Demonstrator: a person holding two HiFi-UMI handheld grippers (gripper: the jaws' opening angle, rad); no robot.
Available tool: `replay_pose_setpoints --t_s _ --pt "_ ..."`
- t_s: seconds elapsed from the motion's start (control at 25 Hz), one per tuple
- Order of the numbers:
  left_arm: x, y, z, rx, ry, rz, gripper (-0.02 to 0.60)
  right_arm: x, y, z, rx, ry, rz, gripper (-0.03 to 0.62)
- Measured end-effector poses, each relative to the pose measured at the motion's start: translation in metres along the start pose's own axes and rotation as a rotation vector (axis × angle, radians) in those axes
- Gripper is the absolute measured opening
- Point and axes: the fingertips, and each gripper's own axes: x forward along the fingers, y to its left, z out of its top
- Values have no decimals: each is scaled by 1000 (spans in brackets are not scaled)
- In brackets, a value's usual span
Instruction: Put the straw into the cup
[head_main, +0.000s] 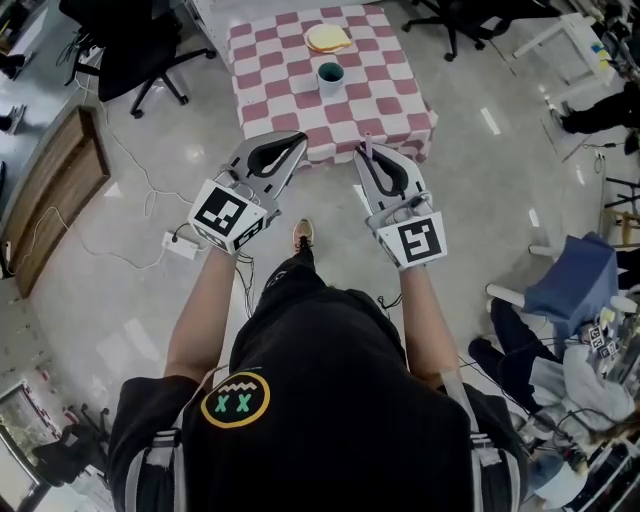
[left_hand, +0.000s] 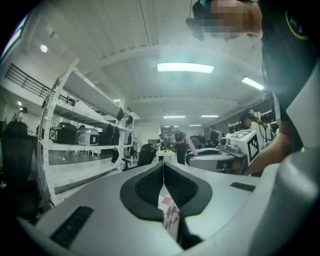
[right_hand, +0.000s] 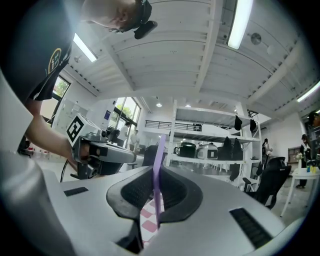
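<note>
R gripper (right_hand: 156, 175) clamped on purple straw (right_hand: 158, 150); straw upright betw pads, top poking above jaws. L gripper (left_hand: 163, 175) jaws together, nothing betw them. Both mid-frame in head view, short of checkered table (head_main: 395, 105). Cup (head_main: 330, 73) top centre on table, well apart from straw. Prob. carry-in step. Next: line straw's lower end w/ cup mouth, lower, release.

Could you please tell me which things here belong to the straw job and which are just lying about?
For the job: purple straw, gripped by the right gripper; teal cup; checked table under it.
Lying about: flat yellow item behind the cup; black office chair; power strip on the floor.
</note>
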Motion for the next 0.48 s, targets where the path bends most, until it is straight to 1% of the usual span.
replay_pose_setpoints --t_s 0.28,0.48 --pt "14 47 -4 -16 -7 -25 20 44 -15 0 -11 16 -20 51" --pt "19 69 -6 -29 -12 -42 20 66 -21 -1 -17 32 -36 51"
